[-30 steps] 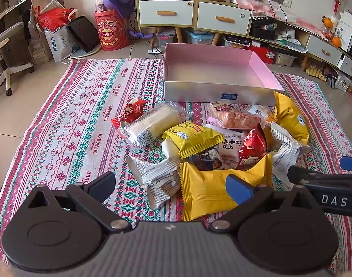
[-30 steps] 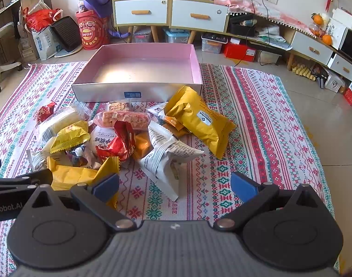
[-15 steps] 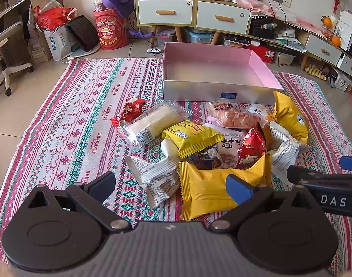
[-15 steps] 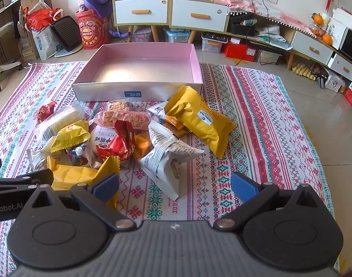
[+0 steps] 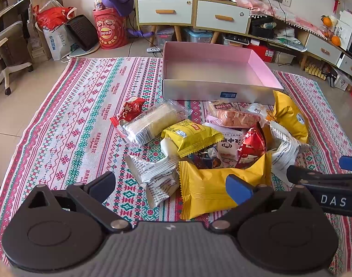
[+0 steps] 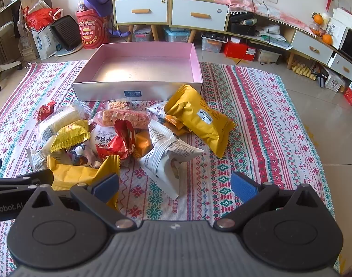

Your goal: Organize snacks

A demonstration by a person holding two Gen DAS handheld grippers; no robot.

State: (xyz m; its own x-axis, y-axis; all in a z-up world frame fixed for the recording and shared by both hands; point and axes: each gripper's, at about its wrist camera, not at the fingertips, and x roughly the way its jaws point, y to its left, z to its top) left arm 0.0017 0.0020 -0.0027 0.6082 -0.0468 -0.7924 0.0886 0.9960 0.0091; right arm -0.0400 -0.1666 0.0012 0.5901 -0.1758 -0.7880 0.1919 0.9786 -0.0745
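A heap of snack packets lies on a patterned rug in front of an empty pink box (image 5: pixel 213 69) (image 6: pixel 141 69). Nearest my left gripper (image 5: pixel 172 183) is a big yellow packet (image 5: pixel 213 189), with white printed packets (image 5: pixel 153 170) to its left. That gripper is open and holds nothing. My right gripper (image 6: pixel 174 184) is open too, hovering over a white printed packet (image 6: pixel 169 154). Beyond lie a large yellow bag (image 6: pixel 199 120), a red packet (image 6: pixel 120 140) and a pink bar (image 6: pixel 125 117). Each view shows the other gripper at its edge.
The striped rug (image 5: pixel 60 127) stretches bare to the left of the heap and to its right (image 6: pixel 268 127). Cabinets with white drawers (image 5: pixel 192 11), a red bucket (image 5: pixel 109 30), bags and an office chair (image 5: pixel 5 53) line the room behind.
Both grippers have barely moved. The left view has crept slightly forward toward the heap. Nothing was grasped or released.
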